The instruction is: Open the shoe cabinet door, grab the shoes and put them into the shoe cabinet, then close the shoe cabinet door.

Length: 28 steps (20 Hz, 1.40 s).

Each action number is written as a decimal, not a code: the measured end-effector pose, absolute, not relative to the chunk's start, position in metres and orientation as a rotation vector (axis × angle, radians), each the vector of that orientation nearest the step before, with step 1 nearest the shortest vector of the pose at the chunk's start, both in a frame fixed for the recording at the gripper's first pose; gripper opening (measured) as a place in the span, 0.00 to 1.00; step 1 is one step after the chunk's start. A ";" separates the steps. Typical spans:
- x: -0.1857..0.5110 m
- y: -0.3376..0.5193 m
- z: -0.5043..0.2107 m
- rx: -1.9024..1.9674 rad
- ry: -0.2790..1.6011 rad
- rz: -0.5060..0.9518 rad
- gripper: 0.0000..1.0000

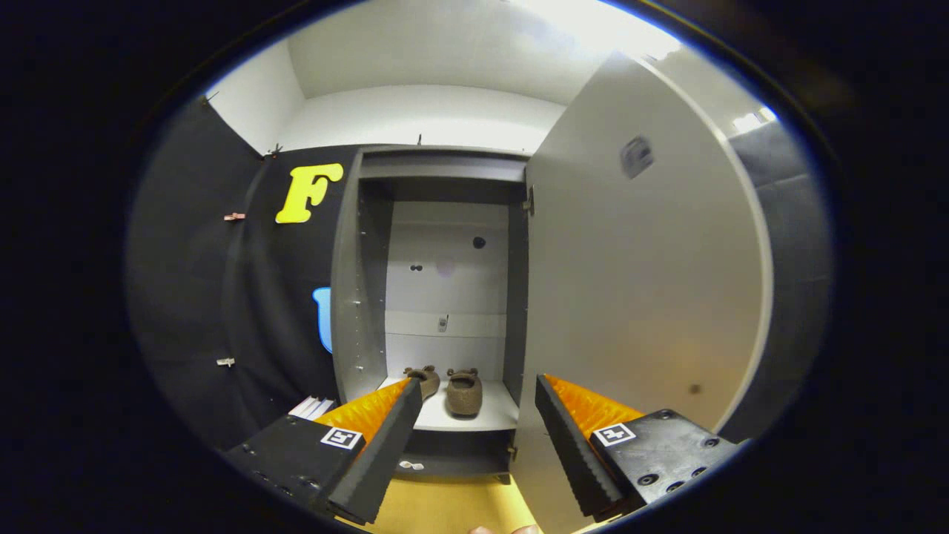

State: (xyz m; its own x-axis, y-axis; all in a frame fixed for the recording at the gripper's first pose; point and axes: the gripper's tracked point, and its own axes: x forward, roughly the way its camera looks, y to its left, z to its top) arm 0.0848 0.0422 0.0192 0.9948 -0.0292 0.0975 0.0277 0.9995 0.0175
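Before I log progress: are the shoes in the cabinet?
In. Both shoes sit on the shoe cabinet's bottom shelf, door swung open, beyond the open gripper.

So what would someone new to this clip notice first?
Probably the open cabinet door, swung out wide beside the right finger. Then the pair of brown shoes on the cabinet's bottom shelf, beyond the fingers. The gripper is open, holding nothing.

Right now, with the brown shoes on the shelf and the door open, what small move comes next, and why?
Probably shift the open gripper right onto the grey cabinet door and start pushing it shut. Both brown shoes already sit on the white shelf inside the grey shoe cabinet, and the fingers hold nothing.
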 end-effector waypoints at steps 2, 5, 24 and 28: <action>0.053 0.021 0.023 0.002 -0.111 -0.050 0.97; 0.011 -0.034 0.027 0.011 -0.112 -0.145 0.97; 0.057 -0.213 -0.024 0.027 0.046 -0.390 0.99; 0.064 -0.198 -0.025 0.033 0.047 -0.352 0.97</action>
